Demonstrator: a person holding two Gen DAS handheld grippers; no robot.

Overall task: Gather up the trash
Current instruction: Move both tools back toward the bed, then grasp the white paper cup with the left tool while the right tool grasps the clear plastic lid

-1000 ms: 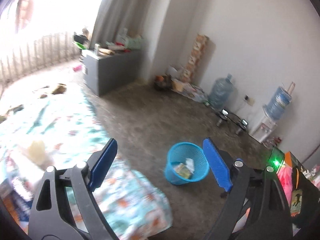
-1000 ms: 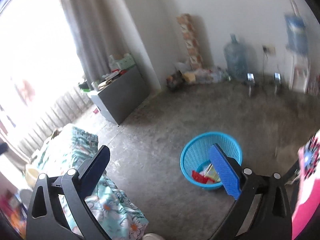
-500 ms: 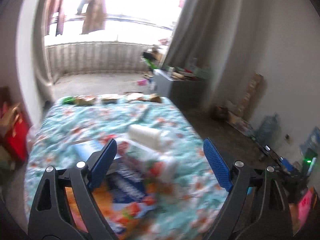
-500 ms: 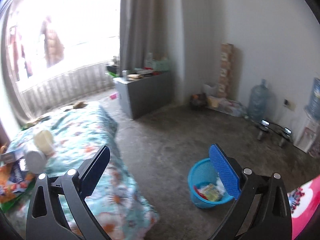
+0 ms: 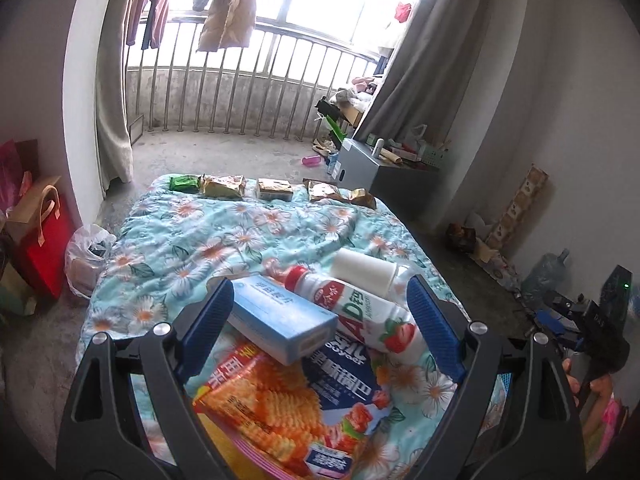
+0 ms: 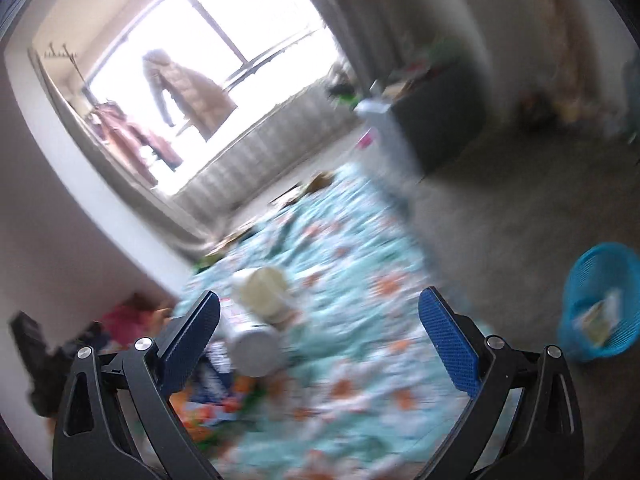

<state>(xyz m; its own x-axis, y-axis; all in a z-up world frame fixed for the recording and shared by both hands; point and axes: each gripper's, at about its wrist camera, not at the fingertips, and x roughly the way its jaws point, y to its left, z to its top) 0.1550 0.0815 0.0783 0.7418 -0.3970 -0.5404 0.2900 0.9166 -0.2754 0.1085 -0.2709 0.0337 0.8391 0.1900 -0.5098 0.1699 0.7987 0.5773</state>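
Observation:
My left gripper (image 5: 320, 320) stands open over a pile of trash on the floral bed cover (image 5: 224, 240). Between its jaws, not pressed, lie a pale blue box (image 5: 280, 320) and a strawberry drink bottle (image 5: 360, 308); a white cup (image 5: 364, 270) lies behind, and an orange and blue snack bag (image 5: 288, 396) underneath. Several wrappers (image 5: 224, 186) line the bed's far edge. My right gripper (image 6: 320, 332) is open and empty above the blurred bed, with the cup (image 6: 264, 288) and a bottle (image 6: 252, 344) near its left jaw. The blue trash basket (image 6: 596, 300) stands on the floor at right.
A grey cabinet (image 5: 384, 176) with clutter stands right of the bed by a curtain. A red bag (image 5: 44, 240) and a plastic bag (image 5: 86, 256) sit on the floor at left. Balcony railing (image 5: 240, 88) lies beyond. The other gripper with a hand (image 5: 588, 344) shows at right.
Both views have swung left from the floor and the basket to the bed. The trash pile now lies close between the left jaws. Both grippers stayed open.

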